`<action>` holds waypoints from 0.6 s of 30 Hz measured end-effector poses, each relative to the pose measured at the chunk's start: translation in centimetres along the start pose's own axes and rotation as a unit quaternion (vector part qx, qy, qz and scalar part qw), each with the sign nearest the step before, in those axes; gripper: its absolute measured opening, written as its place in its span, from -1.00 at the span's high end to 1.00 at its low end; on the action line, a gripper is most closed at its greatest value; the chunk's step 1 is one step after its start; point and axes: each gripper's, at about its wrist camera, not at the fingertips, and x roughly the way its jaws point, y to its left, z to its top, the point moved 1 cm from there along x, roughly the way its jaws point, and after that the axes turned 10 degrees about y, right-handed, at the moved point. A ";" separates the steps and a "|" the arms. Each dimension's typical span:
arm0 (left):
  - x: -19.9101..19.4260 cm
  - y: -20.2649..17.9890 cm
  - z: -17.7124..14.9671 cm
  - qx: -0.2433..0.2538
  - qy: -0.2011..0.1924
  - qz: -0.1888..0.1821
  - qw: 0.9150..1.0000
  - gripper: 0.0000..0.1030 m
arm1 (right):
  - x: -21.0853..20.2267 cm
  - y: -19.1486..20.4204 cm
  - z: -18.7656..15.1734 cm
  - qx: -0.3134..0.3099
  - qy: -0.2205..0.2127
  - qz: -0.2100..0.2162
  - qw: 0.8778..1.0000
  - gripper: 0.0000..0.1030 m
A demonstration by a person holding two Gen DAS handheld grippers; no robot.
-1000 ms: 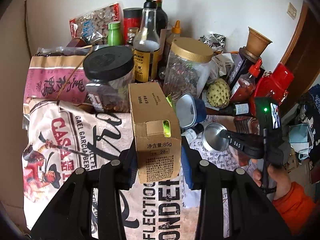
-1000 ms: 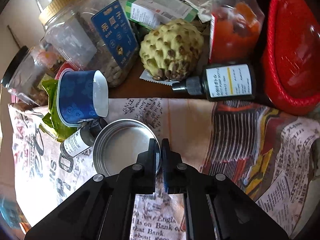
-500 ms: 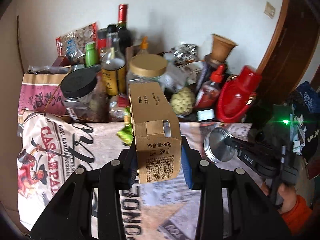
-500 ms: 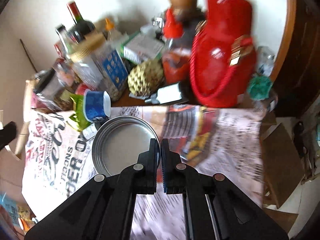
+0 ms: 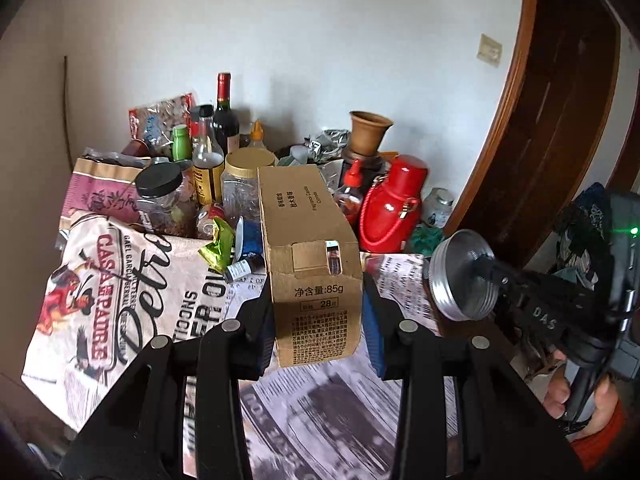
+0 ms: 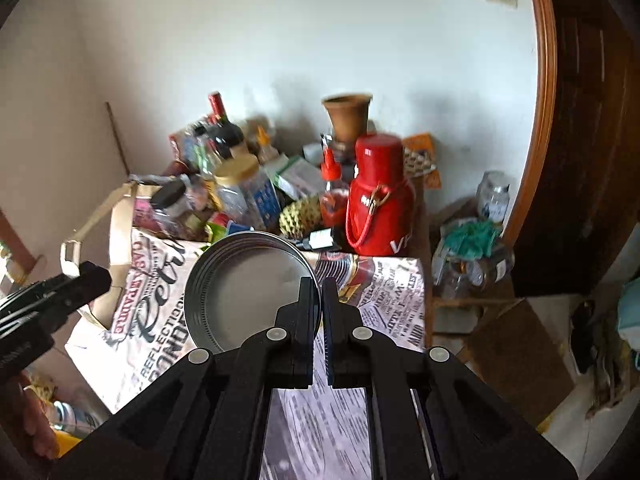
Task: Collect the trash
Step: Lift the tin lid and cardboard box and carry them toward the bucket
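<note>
Gripping a brown cardboard box, the left gripper holds it lifted above the newspaper-print tablecloth, its blue pads pressed against the box's two long sides. The box points away from the camera toward the far clutter, with its printed end flap facing the lens.

The right gripper has its jaws clenched on the rim of a round metal lid, pinching the edge on the lid's right side. The lid's hollow inner face is turned toward the right wrist camera. In the left wrist view the same lid hangs in the air to the right of the box, off the table's right edge, with the right gripper reaching in from the right and a hand in an orange sleeve behind it.

On the far side of the table stand a red flask with a cord handle, a custard apple just left of it, a gold-lidded clear jar, a black-lidded jar and a wine bottle against the white wall. A green wrapper and a small dark bottle lie on the cloth just left of the box. A dark wooden door frame rises at the right.
</note>
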 end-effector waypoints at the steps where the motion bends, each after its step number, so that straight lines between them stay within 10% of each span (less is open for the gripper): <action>1: -0.7 -0.2 -0.3 0.000 -0.003 0.001 1.000 0.28 | -1.1 0.2 -0.3 -0.003 -0.007 0.000 1.000 0.93; 18: -11.5 2.0 -8.1 0.021 -0.032 -0.026 0.999 0.28 | -11.2 6.7 -7.3 0.013 -0.064 -0.024 0.998 0.93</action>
